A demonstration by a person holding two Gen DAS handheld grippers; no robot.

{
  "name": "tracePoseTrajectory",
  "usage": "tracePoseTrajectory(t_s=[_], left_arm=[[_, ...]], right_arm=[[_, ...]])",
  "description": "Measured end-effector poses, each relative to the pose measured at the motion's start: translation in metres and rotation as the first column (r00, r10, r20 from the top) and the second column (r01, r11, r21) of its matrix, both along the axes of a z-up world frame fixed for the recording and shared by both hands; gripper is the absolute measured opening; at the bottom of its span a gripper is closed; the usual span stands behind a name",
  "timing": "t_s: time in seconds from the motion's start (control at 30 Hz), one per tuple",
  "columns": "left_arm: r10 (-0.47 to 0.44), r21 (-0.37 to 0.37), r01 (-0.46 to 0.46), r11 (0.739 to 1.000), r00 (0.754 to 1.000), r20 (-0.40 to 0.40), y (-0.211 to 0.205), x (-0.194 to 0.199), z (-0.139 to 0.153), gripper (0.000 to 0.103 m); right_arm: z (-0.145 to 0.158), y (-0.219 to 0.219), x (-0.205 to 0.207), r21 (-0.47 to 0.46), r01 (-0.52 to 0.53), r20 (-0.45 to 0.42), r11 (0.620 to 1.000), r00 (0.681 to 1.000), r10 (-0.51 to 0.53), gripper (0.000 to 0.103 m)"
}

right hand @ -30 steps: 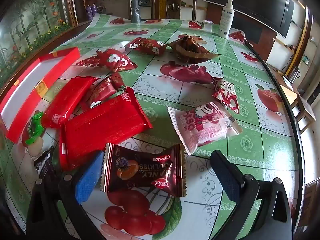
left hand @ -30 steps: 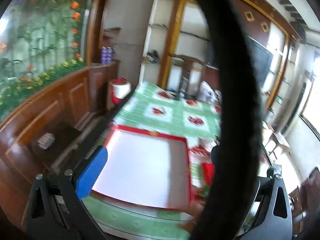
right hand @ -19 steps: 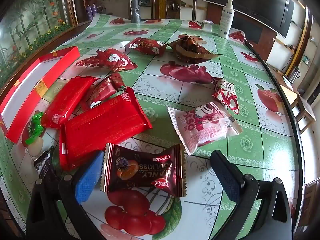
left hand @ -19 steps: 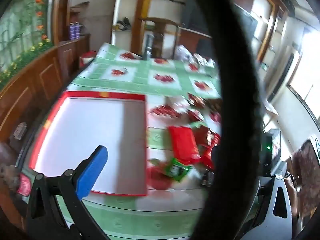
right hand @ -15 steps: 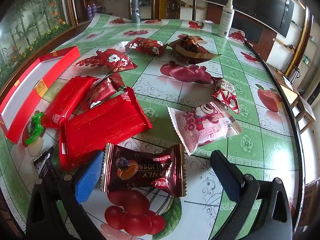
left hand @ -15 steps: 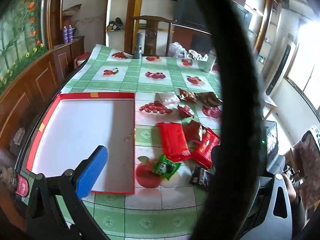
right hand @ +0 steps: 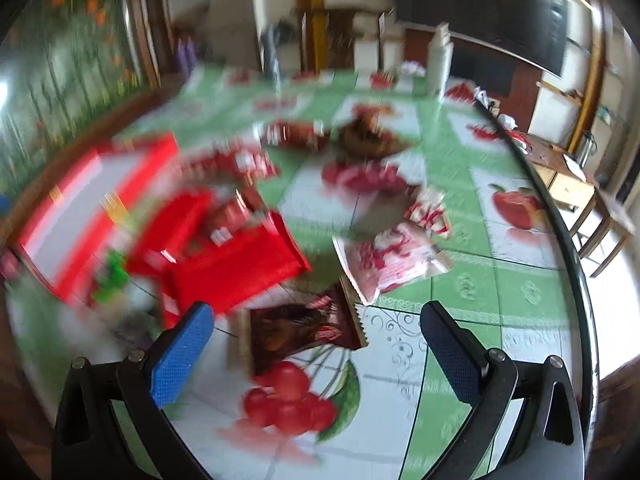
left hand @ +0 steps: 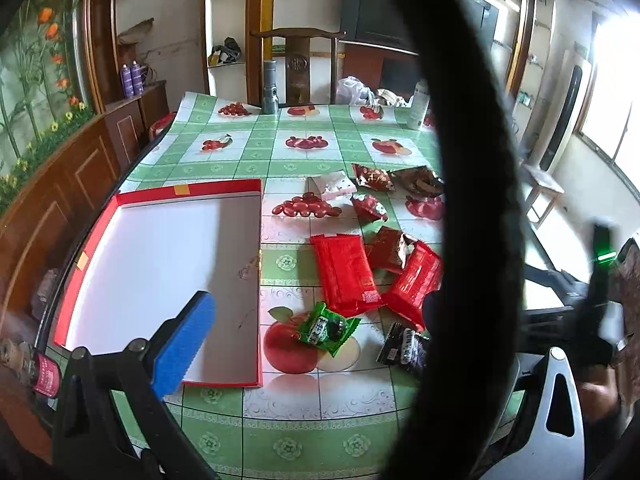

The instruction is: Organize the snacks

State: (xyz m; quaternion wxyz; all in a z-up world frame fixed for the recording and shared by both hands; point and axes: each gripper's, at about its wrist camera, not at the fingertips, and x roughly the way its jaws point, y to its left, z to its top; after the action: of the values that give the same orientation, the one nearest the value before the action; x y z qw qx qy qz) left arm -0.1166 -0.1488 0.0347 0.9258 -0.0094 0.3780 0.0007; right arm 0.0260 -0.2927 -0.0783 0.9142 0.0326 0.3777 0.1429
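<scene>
A red-rimmed tray with a white floor [left hand: 160, 264] lies at the table's left, seen blurred in the right wrist view [right hand: 80, 200]. Snack packets lie to its right: two red packs [left hand: 344, 272], a green packet [left hand: 326, 328], a black packet [left hand: 402, 346]. My left gripper [left hand: 312, 340] is open and empty above the table's near edge. My right gripper [right hand: 314, 344] is open and empty over a dark brown packet [right hand: 296, 332]; a pink packet [right hand: 384, 260] and a large red pack [right hand: 236, 272] lie just beyond.
A thick black cable [left hand: 476, 200] crosses the left wrist view and hides part of the snacks. A metal flask [left hand: 270, 88], a white bottle [left hand: 418, 104] and a wooden chair [left hand: 298, 64] are at the far end. The table edge [right hand: 560, 220] curves on the right.
The left gripper has swung right, bringing the tray and the snack pile into full view. The right gripper held still, then began moving; its view is now blurred and the snacks look farther.
</scene>
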Motion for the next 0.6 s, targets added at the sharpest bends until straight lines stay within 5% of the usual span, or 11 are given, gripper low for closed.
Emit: tracePoseTrajectory(t_s=[0.1,0.27,0.47,0.6], left_arm=[[-0.021,-0.004,0.021,1.0,1.0,-0.006,0.01,-0.007,0.011,0.103],[-0.046,0.015,0.047,0.999,0.999,-0.018,0.023,-0.006,0.032,0.103],[-0.079,0.039,0.078,0.996,0.997,0.015,0.077,0.028,0.031,0.103],[-0.067,0.071,0.064,0.995,0.997,0.035,0.075,0.036,0.026,0.103]], right_arm=[[0.015,-0.015,-0.021,0.13,-0.014,0.006,0.991,1.0,0.014,0.103],[0.035,-0.018,-0.042,0.141,0.011,0.075,0.99,0.997,-0.022,0.103],[0.033,-0.011,-0.042,0.099,0.059,0.026,0.993,0.998,-0.062,0.103],[0.03,-0.006,-0.045,0.061,0.081,0.02,0.995,0.996,-0.083,0.103]])
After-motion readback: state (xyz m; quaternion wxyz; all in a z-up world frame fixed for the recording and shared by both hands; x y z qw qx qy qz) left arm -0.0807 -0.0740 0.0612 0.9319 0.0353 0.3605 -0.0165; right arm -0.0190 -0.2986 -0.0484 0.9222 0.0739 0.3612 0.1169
